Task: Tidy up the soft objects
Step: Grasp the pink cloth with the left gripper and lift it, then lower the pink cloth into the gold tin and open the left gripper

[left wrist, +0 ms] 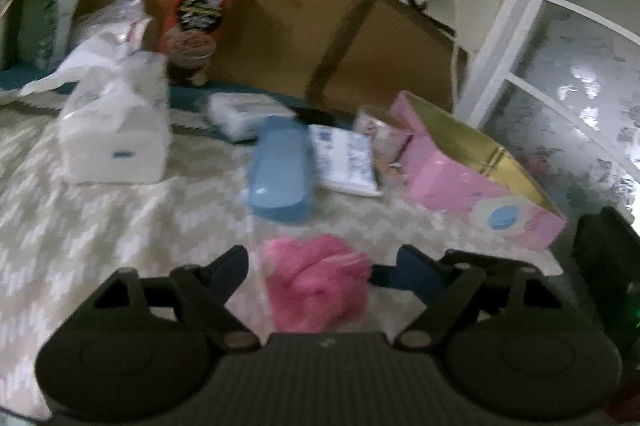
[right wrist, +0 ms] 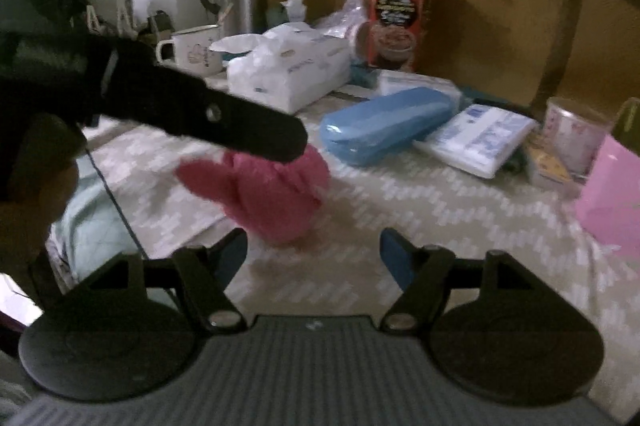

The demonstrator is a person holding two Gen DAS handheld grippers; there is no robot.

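I see pink puff between left gripper fingers on patterned cloth; blur hides contact, grip unclear. Right gripper released, empty. Pink box cut off.

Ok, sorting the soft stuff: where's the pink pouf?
The pink pouf lies between the left gripper fingers, nearer the cameras than the blue case.

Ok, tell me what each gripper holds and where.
Right gripper: nothing. Left gripper: pink puff sits between its jaws; too blurred to tell whether they press it.
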